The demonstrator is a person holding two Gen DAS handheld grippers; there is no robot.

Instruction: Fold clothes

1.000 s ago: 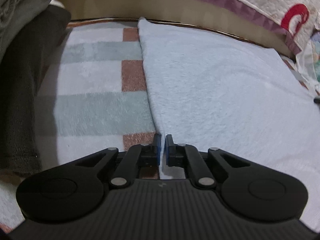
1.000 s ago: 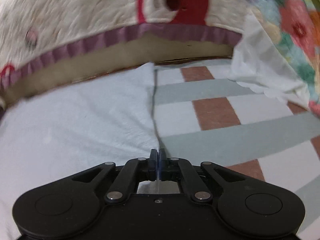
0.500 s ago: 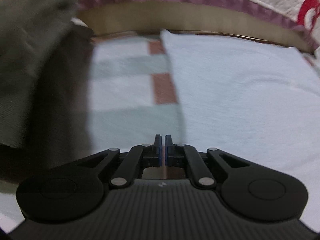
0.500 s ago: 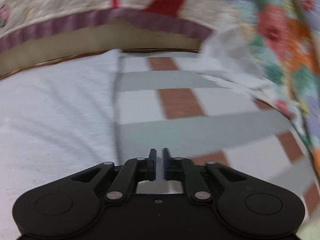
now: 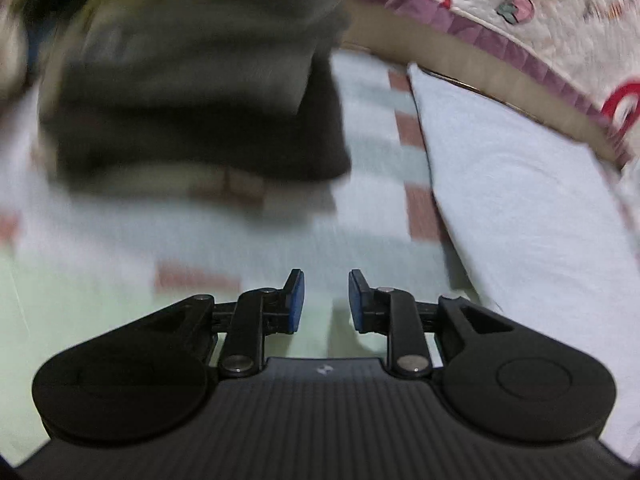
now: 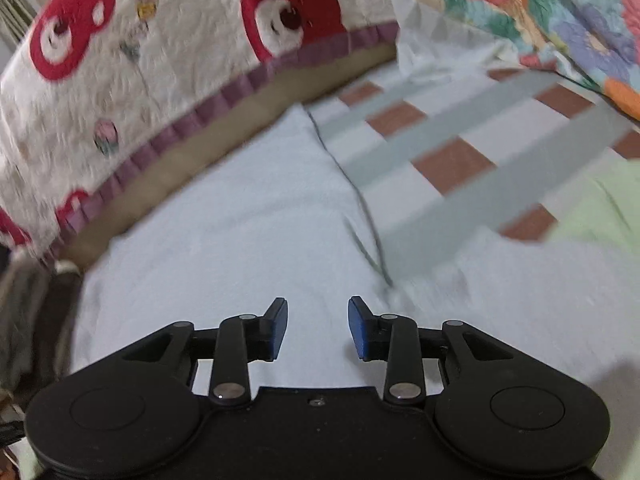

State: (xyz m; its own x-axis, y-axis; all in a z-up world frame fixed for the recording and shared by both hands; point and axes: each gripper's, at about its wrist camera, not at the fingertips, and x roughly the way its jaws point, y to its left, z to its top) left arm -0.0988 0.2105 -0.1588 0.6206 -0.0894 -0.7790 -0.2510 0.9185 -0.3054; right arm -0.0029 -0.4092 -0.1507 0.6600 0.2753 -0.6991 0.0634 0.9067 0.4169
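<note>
The pale blue cloth (image 6: pixel 224 232) lies folded flat along the bed's far edge, beside the bear quilt (image 6: pixel 160 40). Left gripper (image 5: pixel 322 300) and right gripper (image 6: pixel 317 328) have just been opening, jaws released, nothing between them; a careless swing could ruffle that fold

A bed covered by a checked sheet (image 6: pixel 452 152) of white, grey-green and brick-red squares carries everything. A pale blue folded cloth (image 6: pixel 240 216) lies flat on it, its far edge close to a bear-print quilt (image 6: pixel 168 32) with a purple frill along the far side. To the left sits a blurred pile of dark and grey clothes (image 5: pixel 192 92). A floral blanket (image 6: pixel 552 20) lies at the far right, and a light green fabric (image 6: pixel 600 208) at the near right.
</note>
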